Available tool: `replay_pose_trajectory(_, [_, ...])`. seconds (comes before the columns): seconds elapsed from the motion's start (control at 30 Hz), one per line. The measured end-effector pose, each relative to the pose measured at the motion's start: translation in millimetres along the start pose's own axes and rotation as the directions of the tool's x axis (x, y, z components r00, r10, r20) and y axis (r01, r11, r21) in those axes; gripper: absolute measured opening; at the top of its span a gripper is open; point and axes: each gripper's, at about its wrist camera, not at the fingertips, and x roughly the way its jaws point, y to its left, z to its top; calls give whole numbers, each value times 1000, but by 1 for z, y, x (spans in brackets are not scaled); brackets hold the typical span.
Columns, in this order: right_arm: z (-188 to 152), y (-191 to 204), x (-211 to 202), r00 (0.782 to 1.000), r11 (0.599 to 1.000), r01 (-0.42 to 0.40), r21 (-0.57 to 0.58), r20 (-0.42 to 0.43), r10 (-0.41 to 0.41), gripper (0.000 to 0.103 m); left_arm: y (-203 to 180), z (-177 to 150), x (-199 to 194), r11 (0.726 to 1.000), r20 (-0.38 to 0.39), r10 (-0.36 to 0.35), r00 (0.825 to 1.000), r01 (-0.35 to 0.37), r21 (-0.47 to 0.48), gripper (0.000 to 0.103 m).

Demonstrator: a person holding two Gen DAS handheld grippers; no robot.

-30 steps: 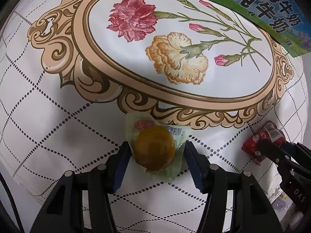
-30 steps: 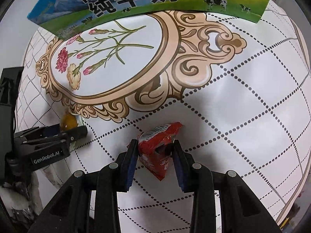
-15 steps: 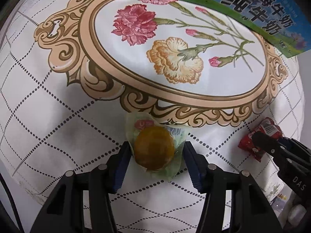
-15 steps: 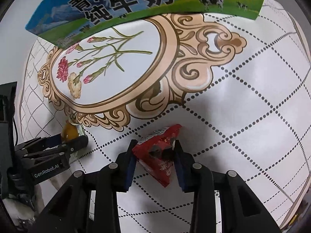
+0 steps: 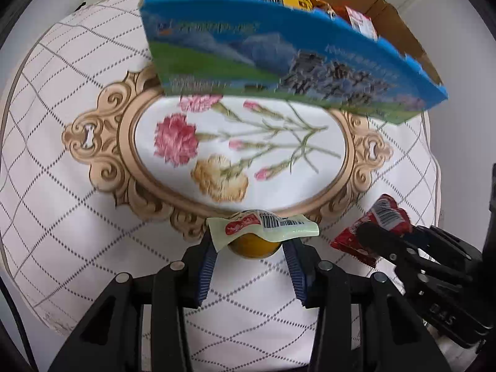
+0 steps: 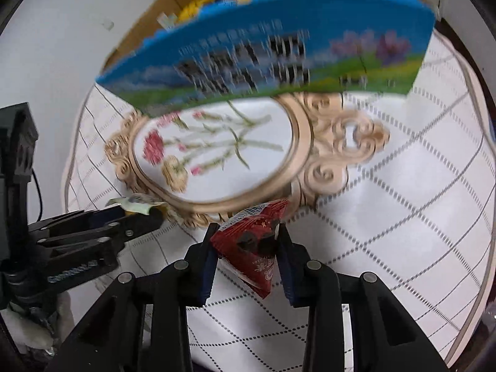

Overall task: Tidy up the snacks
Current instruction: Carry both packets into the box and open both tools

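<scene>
Here, left gripper (image 5: 251, 249) pinching barcoded yellow snack (image 5: 252, 243), right gripper (image 6: 246, 249) pinching red packet (image 6: 252, 245), carton (image 6: 272, 52) lettering probably Chinese, blurred.

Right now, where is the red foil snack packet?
The red foil snack packet sits clamped in the right tool, above the white quilted cloth, near the gold oval frame print.

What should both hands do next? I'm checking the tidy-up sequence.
Probably carry both forward over the box's near wall and drop them in. The left tongs grip the yellow snack, the right tongs the red packet, and other snacks already lie inside.
</scene>
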Motion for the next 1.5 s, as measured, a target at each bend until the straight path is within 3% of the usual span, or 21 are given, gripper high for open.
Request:
replay_pose_trajectory(0.33, [13, -11, -16, 999, 999, -24, 25, 30, 23, 37, 16, -7, 1, 995, -12, -52, 999, 51, -84, 40])
replay_pose_trajectory(0.47, [11, -6, -23, 998, 999, -39, 27, 50, 38, 37, 13, -10, -25, 994, 48, -63, 997, 67, -85, 40])
replay_pose_trajectory(0.6, [24, 1, -53, 992, 998, -66, 8, 108, 65, 37, -2, 3, -71, 990, 124, -124, 985, 130, -46, 40])
replay_pose_trajectory(0.7, [45, 6, -79, 982, 996, -83, -15, 168, 84, 37, -17, 27, -105, 988, 189, -149, 971, 151, 2, 40])
replay_pose_trajectory(0.8, [81, 12, -103, 969, 997, -68, -48, 234, 77, 37, -27, 61, -124, 991, 235, -130, 963, 124, 41, 40])
replay_pose_trajectory(0.97, [145, 13, -102, 966, 997, 1, -73, 258, 18, 37, -34, 133, -121, 997, 250, -15, 968, -3, 72, 40])
replay_pose_trajectory(1.17, [212, 11, -60, 984, 995, 60, -80, 170, -46, 37, -18, 203, -78, 995, 137, 85, 987, -91, 39, 42])
replay_pose_trajectory(1.33, [252, 6, -17, 994, 994, 91, -68, 74, -86, 39, -8, 229, -47, 992, 53, 122, 991, -123, 18, 42])
replay_pose_trajectory(1.4, [261, -1, 0, 996, 995, 92, -46, 1, -92, 50, -5, 236, -35, 992, 11, 126, 992, -126, 8, 49])
replay_pose_trajectory(1.43, [264, -5, 7, 994, 994, 107, -30, -26, -107, 74, -3, 238, -32, 992, 2, 128, 992, -128, -2, 63])
replay_pose_trajectory(1.47, [266, -7, 11, 993, 993, 116, -28, -30, -117, 91, -2, 240, -28, 992, -3, 126, 992, -126, -7, 72])
replay_pose_trajectory(1.5, [267, -9, 12, 992, 992, 126, -32, -27, -127, 91, 0, 241, -26, 991, -3, 136, 991, -136, -12, 84])
